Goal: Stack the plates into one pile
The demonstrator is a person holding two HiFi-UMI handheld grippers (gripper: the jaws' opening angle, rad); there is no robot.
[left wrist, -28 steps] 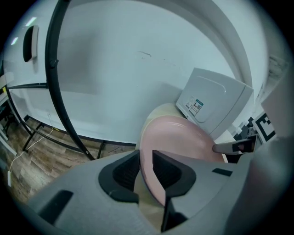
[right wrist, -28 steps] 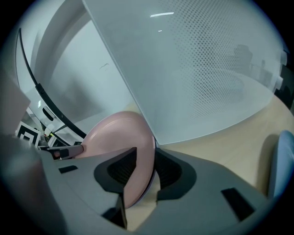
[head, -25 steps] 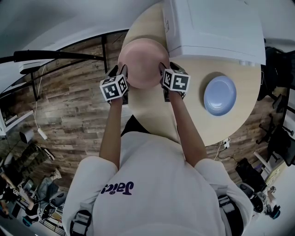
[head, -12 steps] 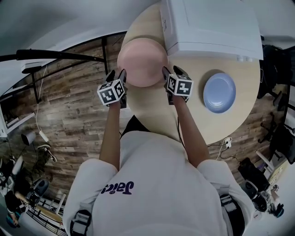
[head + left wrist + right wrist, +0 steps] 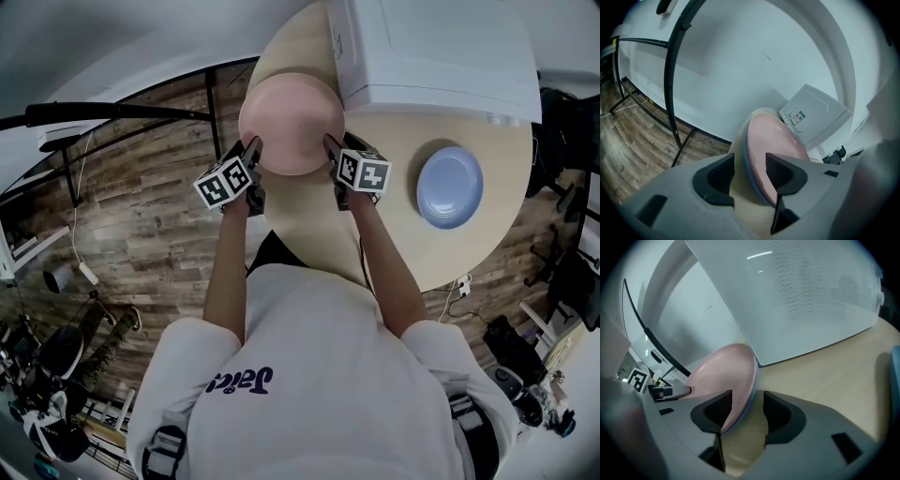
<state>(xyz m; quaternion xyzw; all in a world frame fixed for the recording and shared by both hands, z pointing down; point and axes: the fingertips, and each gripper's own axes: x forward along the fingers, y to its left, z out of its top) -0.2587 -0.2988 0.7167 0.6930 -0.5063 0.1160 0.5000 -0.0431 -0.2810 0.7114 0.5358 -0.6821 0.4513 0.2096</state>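
Observation:
A pink plate (image 5: 291,112) lies on the round wooden table (image 5: 394,244) at its far left. A bluish rim shows just under its edge in the left gripper view. My left gripper (image 5: 251,150) is at the plate's left edge and my right gripper (image 5: 330,145) at its right edge. In the left gripper view the pink plate's (image 5: 773,150) rim runs between the open jaws of that gripper (image 5: 750,166), with a gap on one side. In the right gripper view the pink plate's (image 5: 722,380) rim likewise sits between the open jaws (image 5: 747,411). A blue plate (image 5: 450,187) lies alone to the right.
A large white box (image 5: 431,52) stands on the table's far side, close behind the pink plate. The table edge runs just under the left gripper, with wooden floor (image 5: 141,216) and a black metal frame (image 5: 122,112) beyond. Bare tabletop lies between the two plates.
Both grippers pulled back slightly from the pink plate's sides, then came in low at its rim again. The left gripper's marker cube has rolled. The plate stays in place.

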